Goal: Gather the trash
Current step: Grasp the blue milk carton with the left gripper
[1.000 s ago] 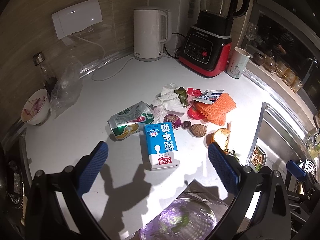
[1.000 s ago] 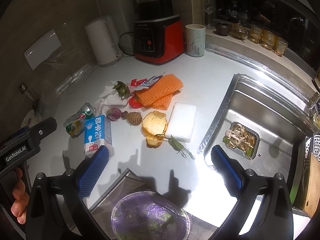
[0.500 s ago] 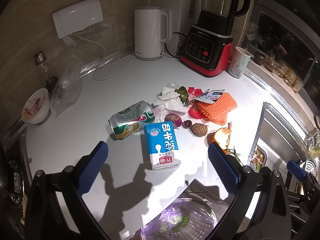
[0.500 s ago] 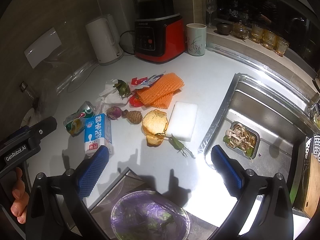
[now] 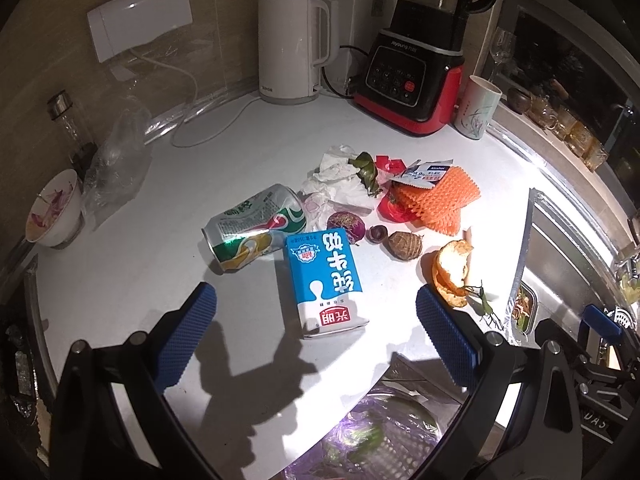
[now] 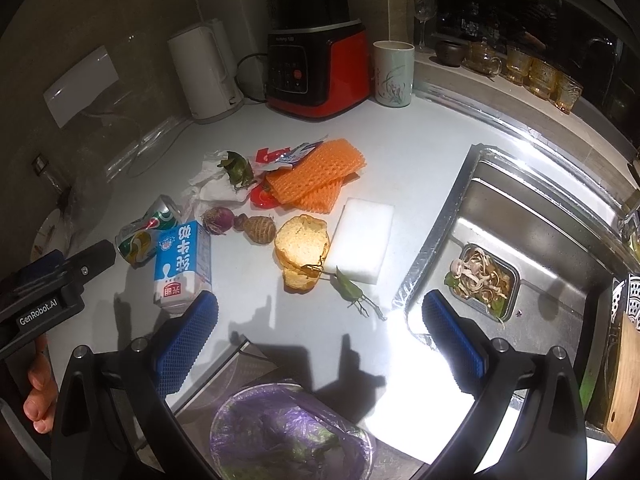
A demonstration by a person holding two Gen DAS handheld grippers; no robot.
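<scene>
Trash lies on the white counter: a blue milk carton (image 5: 326, 280) (image 6: 182, 264), a crushed green can (image 5: 254, 232) (image 6: 146, 232), crumpled tissue (image 5: 340, 184), orange foam netting (image 5: 438, 200) (image 6: 316, 176), an onion (image 5: 346, 226), a taro (image 5: 404, 245), an orange peel (image 5: 450, 270) (image 6: 302, 242) and a leafy stem (image 6: 352, 290). A bin lined with a purple bag (image 6: 288, 432) (image 5: 372, 436) stands below the counter edge. My left gripper (image 5: 316, 334) is open, just short of the carton. My right gripper (image 6: 320, 338) is open, above the counter edge near the peel.
A white kettle (image 5: 294, 48), a red blender (image 5: 416, 68) and a mug (image 5: 478, 108) stand at the back. A bowl (image 5: 54, 208) and a plastic bag (image 5: 116, 152) sit left. A white sponge block (image 6: 362, 240) lies beside the sink (image 6: 532, 216), which holds a metal food tray (image 6: 482, 280).
Both grippers have moved slightly forward toward the trash pile; the objects appear a little nearer. Both stay open and nothing on the counter has moved.
</scene>
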